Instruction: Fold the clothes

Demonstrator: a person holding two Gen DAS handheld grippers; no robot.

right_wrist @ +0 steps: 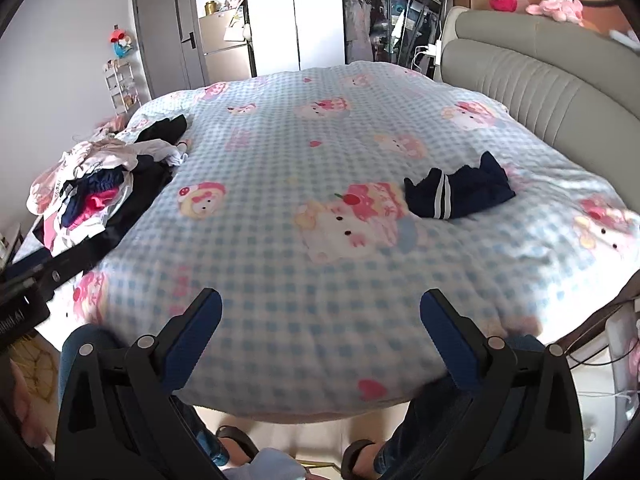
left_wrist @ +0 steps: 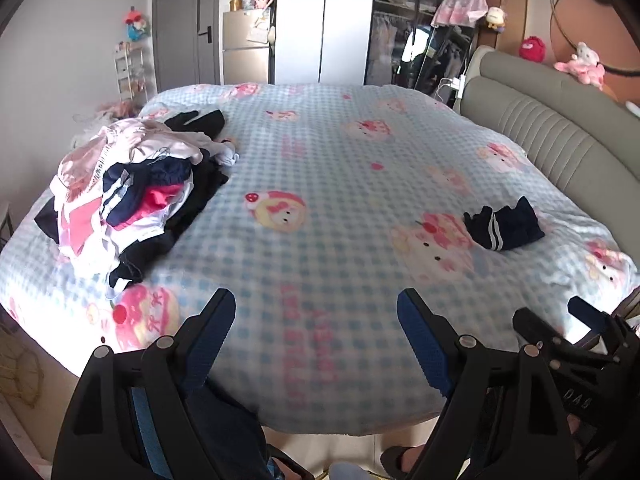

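- Clothes pile [left_wrist: 132, 196]: mixed heap on the left side of the bed: pale pink and white pieces on top, a navy item with white stripes, something hot pink, black garments underneath and trailing toward the near edge. Judged soft, light and limp; layers will likely drag each other, so pinch one loose top hem or corner and lift it clear instead of grabbing into the heap.
- Navy garment [right_wrist: 460, 192] with two white stripes lies crumpled on its own on the right side of the bed, near the headboard [right_wrist: 560, 92], well apart from the pile. Judged thin and floppy; take it at the striped edge, one corner per gripper, to spread it flat.
- Left gripper [left_wrist: 316, 304]: jaws spread wide, holding nothing, hovering over the near edge of the bed; pile is ahead and to its left, not touching.
- Right gripper [right_wrist: 320, 304]: jaws also spread, empty, over the near edge; navy garment is ahead and to its right, apart from the fingers.
- Bed [right_wrist: 280, 320]: blue-check cartoon cover, middle area bare, probably the folding spot.
- Person's legs and sandals show below the bed edge.
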